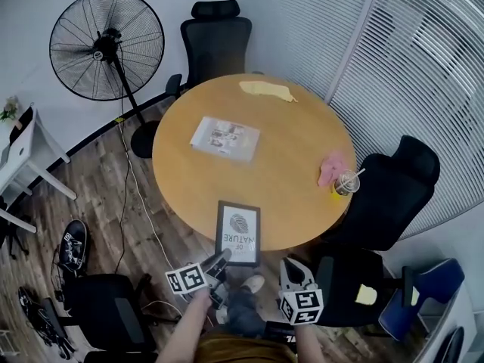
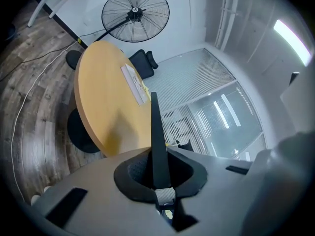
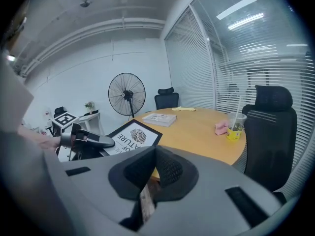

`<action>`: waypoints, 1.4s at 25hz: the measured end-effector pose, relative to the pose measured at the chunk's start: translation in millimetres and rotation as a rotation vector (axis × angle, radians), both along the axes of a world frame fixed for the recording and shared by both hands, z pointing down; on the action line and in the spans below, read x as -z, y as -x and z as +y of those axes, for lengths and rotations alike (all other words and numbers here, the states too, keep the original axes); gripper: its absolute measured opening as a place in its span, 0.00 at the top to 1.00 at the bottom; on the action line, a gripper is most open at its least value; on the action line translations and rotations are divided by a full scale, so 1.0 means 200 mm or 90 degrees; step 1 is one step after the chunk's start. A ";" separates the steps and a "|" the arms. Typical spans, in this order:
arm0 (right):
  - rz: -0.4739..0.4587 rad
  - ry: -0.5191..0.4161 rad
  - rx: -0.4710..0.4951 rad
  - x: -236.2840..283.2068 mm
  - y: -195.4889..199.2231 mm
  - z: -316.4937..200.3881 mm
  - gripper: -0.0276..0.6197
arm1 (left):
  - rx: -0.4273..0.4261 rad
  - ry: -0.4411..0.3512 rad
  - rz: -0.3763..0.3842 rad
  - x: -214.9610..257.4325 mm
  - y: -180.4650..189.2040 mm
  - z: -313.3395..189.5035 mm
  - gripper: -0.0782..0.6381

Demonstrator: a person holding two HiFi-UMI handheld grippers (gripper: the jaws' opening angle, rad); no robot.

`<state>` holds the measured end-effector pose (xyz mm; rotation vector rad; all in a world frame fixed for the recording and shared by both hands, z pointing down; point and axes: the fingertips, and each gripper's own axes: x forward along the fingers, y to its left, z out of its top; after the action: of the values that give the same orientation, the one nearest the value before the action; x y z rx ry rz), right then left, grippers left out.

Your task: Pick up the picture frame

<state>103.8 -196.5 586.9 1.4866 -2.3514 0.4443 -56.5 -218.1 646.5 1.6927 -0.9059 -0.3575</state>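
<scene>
The left hand-held gripper [image 1: 220, 262] [image 2: 158, 167] is pinching the picture frame [image 1: 238, 231] by its near edge. In the left gripper view the frame [image 2: 154, 132] shows edge-on, as a thin dark strip running straight out from between the two pads. The frame stretches away from that gripper with its print facing up. Its far end lies over the rim of the round wooden desk [image 1: 287, 180] and its near end hangs past the rim. I cannot tell whether the far end touches the wood.

The right hand-held gripper [image 1: 292, 268] [image 3: 156, 165] is just to the right of the frame and clear of it. Its pads are pressed together with nothing between them. Seen from that gripper, the frame [image 3: 132, 136] lies ahead and to the left, tilted, with the left gripper clamped on its edge.

Further out on the desk beyond both grippers lies a flat booklet [image 1: 224, 138], and a yellow cloth [image 1: 266, 90] is at the far rim. A pink cloth [image 1: 331, 168] lies off to the right of the right gripper, touching a cup with a straw [image 1: 347, 182]. A standing fan [image 1: 106, 45] is on the floor far off to the left.
</scene>
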 end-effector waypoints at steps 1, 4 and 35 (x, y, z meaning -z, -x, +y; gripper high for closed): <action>-0.001 -0.005 -0.002 0.01 0.00 0.01 0.94 | 0.003 0.000 0.009 0.02 0.00 0.01 0.82; -0.009 -0.027 -0.018 0.07 -0.01 0.04 0.94 | 0.025 0.006 0.069 0.10 0.00 0.03 0.82; -0.010 -0.165 -0.039 0.42 0.03 0.39 0.94 | 0.011 -0.122 0.078 0.65 0.00 0.40 0.82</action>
<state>98.7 -119.0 503.7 1.6761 -2.4563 0.1704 -56.4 -138.5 517.2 1.8165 -0.8172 -0.5691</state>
